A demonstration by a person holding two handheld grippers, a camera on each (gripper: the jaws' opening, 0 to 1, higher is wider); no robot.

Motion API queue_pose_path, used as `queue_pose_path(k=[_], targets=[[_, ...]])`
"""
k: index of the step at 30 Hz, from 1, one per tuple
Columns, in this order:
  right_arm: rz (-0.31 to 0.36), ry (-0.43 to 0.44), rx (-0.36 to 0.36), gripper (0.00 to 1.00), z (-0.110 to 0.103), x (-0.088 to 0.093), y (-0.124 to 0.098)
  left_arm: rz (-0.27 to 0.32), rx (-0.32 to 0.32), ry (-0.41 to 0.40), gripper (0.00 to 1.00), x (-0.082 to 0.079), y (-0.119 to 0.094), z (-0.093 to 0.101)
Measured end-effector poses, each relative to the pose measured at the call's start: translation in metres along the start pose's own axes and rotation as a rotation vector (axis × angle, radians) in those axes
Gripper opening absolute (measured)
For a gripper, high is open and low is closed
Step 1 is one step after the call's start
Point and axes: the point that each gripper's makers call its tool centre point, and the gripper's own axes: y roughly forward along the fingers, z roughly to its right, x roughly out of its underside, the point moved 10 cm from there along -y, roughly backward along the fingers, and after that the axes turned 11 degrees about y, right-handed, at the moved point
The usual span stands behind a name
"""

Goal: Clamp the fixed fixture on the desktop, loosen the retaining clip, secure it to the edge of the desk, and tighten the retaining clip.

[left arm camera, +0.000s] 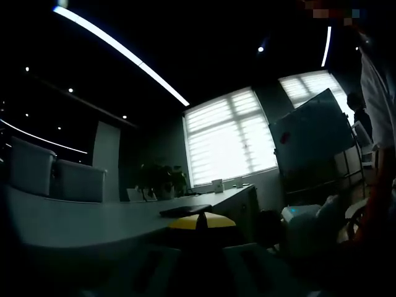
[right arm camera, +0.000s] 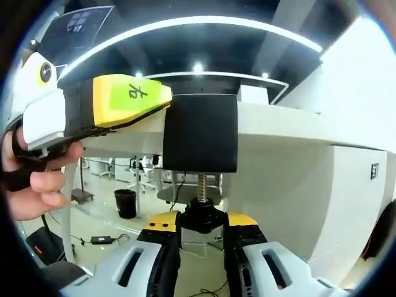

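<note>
In the right gripper view, a black clamp fixture (right arm camera: 200, 133) sits over the edge of the white desk (right arm camera: 284, 127). A threaded screw (right arm camera: 202, 185) hangs below it, ending in a black knob (right arm camera: 201, 218). My right gripper (right arm camera: 202, 221) is shut on that knob, one yellow-tipped jaw on each side. My left gripper (right arm camera: 166, 102) comes in from the left, held by a hand (right arm camera: 37, 185), with its yellow jaw against the fixture's upper corner. In the dark left gripper view, my left gripper (left arm camera: 201, 221) has its yellow tips together at a flat black plate (left arm camera: 185, 210) lying on the desk top (left arm camera: 80, 223).
Grey chairs (left arm camera: 31, 167) stand along the desk's far left, with a plant (left arm camera: 162, 179) beyond. A whiteboard (left arm camera: 309, 139) and a person (left arm camera: 377, 99) are at the right. Below the desk are a black bin (right arm camera: 125, 203), cables (right arm camera: 99, 239) and an office chair (right arm camera: 145, 173).
</note>
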Motion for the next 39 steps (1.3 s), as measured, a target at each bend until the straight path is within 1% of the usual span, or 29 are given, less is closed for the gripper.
queue_pose_path(k=[2,3,4,5,6,7,9,11,12,13,14,16,17,19,21,24,26,27,29,30,31,32,33,34,35,36,37,38,39], targets=[[0.005,0.001,-0.023,0.25,0.002,0.000,0.000,0.000,0.000,0.000,0.01,0.000,0.000,0.000],[0.007,0.010,-0.046,0.25,0.003,0.001,0.001,0.000,0.000,0.000,0.01,0.000,0.000,0.000],[0.002,0.027,-0.091,0.25,0.003,0.001,0.003,-0.001,0.000,0.001,0.01,0.000,0.000,0.000],[0.003,0.028,-0.106,0.25,0.005,0.001,0.004,0.000,-0.001,0.002,0.01,0.000,0.000,0.000],[-0.006,0.004,-0.162,0.25,0.010,0.000,0.005,-0.001,-0.001,0.002,0.01,0.000,0.000,0.000],[-0.009,-0.002,-0.174,0.25,0.011,0.000,0.006,-0.001,0.000,0.002,0.01,0.000,0.000,0.000],[-0.028,-0.034,-0.260,0.25,0.020,-0.003,0.009,-0.004,0.001,0.004,0.01,0.000,0.000,0.000],[-0.045,-0.038,-0.343,0.25,0.025,-0.005,0.009,-0.003,0.001,0.003,0.01,0.000,0.000,0.000],[-0.050,-0.040,-0.371,0.25,0.027,-0.006,0.010,-0.002,0.001,0.001,0.01,0.000,0.000,0.000],[-0.056,-0.046,-0.430,0.25,0.031,-0.006,0.013,-0.002,0.002,0.000,0.01,0.000,0.000,0.000],[-0.061,-0.054,-0.464,0.25,0.036,-0.007,0.014,-0.001,0.002,0.002,0.01,0.000,0.000,0.001],[-0.057,-0.089,-0.557,0.25,0.040,-0.007,0.019,-0.002,0.002,0.001,0.01,0.000,0.000,0.000],[-0.057,-0.091,-0.597,0.25,0.042,-0.006,0.022,-0.002,0.002,0.001,0.01,0.001,0.000,-0.001],[-0.069,-0.035,-0.664,0.25,0.047,-0.003,0.027,-0.004,0.003,0.003,0.01,0.001,-0.001,-0.001],[-0.080,-0.014,-0.709,0.25,0.051,-0.004,0.030,-0.005,0.005,0.003,0.01,0.001,-0.001,-0.002],[-0.081,0.022,-0.696,0.25,0.051,-0.001,0.031,-0.003,0.006,0.003,0.01,0.001,-0.001,-0.001],[-0.081,0.062,-0.640,0.26,0.047,0.003,0.027,-0.004,0.008,0.003,0.01,0.002,0.000,-0.002],[-0.073,0.079,-0.584,0.29,0.045,0.008,0.023,-0.005,0.007,0.002,0.01,0.003,0.000,-0.002],[-0.077,0.078,-0.533,0.36,0.041,0.015,0.015,-0.004,0.007,-0.002,0.01,0.004,0.000,-0.002],[-0.081,0.065,-0.507,0.39,0.038,0.021,0.010,-0.006,0.008,0.000,0.01,0.004,0.001,-0.002],[-0.093,0.017,-0.482,0.40,0.034,0.026,0.004,-0.008,0.007,0.001,0.01,0.004,0.001,-0.001],[-0.111,-0.056,-0.481,0.40,0.026,0.033,-0.003,-0.007,0.006,-0.001,0.01,0.004,0.001,-0.001],[-0.136,-0.141,-0.463,0.38,0.020,0.039,-0.008,-0.006,0.006,-0.002,0.01,0.004,0.001,-0.001],[-0.165,-0.215,-0.401,0.36,0.014,0.044,-0.015,-0.007,0.007,-0.003,0.01,0.004,0.001,-0.001],[-0.196,-0.254,-0.341,0.35,0.010,0.050,-0.021,-0.009,0.008,-0.003,0.01,0.003,0.001,-0.001],[-0.221,-0.291,-0.325,0.34,0.004,0.055,-0.027,-0.010,0.009,-0.003,0.01,0.003,0.002,-0.001],[-0.234,-0.293,-0.300,0.34,-0.001,0.058,-0.032,-0.011,0.009,0.000,0.01,0.003,0.002,0.000],[-0.230,-0.254,-0.268,0.34,-0.004,0.059,-0.039,-0.014,0.011,0.006,0.01,0.002,0.003,0.000],[-0.206,-0.216,-0.261,0.34,-0.007,0.059,-0.043,-0.017,0.012,0.011,0.01,0.001,0.003,0.001]])
